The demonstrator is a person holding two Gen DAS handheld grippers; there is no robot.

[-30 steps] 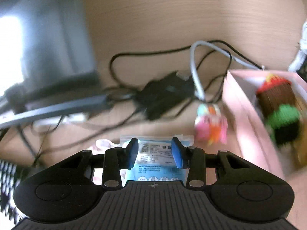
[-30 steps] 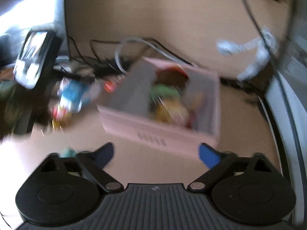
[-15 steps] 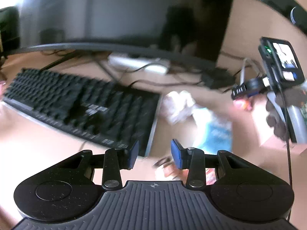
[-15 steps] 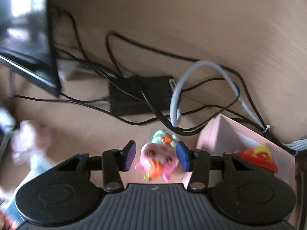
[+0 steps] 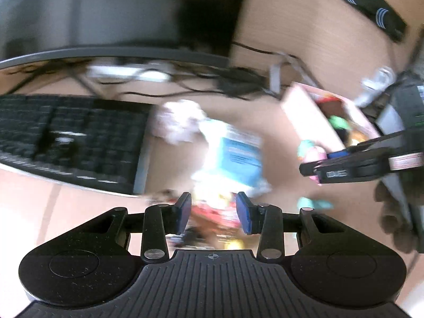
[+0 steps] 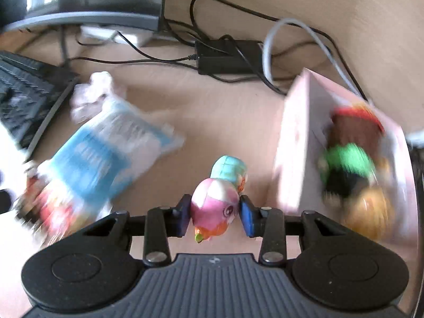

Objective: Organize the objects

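Observation:
My right gripper (image 6: 215, 216) is shut on a pink and teal toy figure (image 6: 216, 202) and holds it above the desk, just left of the pink box (image 6: 299, 143). The box holds a brown, green and orange stack of toys (image 6: 349, 164). In the left wrist view the right gripper (image 5: 344, 169) shows at the right with the toy (image 5: 310, 151) beside the pink box (image 5: 307, 114). My left gripper (image 5: 214, 213) is partly open and empty above a red snack packet (image 5: 212, 216). A blue and white packet (image 5: 235, 156) lies beyond it, also shown in the right wrist view (image 6: 106, 153).
A black keyboard (image 5: 66, 137) lies at the left and a monitor base (image 5: 111, 53) behind it. A crumpled white tissue (image 5: 177, 122) lies by the keyboard. A black power adapter (image 6: 228, 55) and cables (image 6: 273, 42) sit at the back. Views are motion-blurred.
The right gripper closed on the pink and teal toy and lifted it beside the pink box. The left gripper swung away from the blue packet and now hovers over the red packet.

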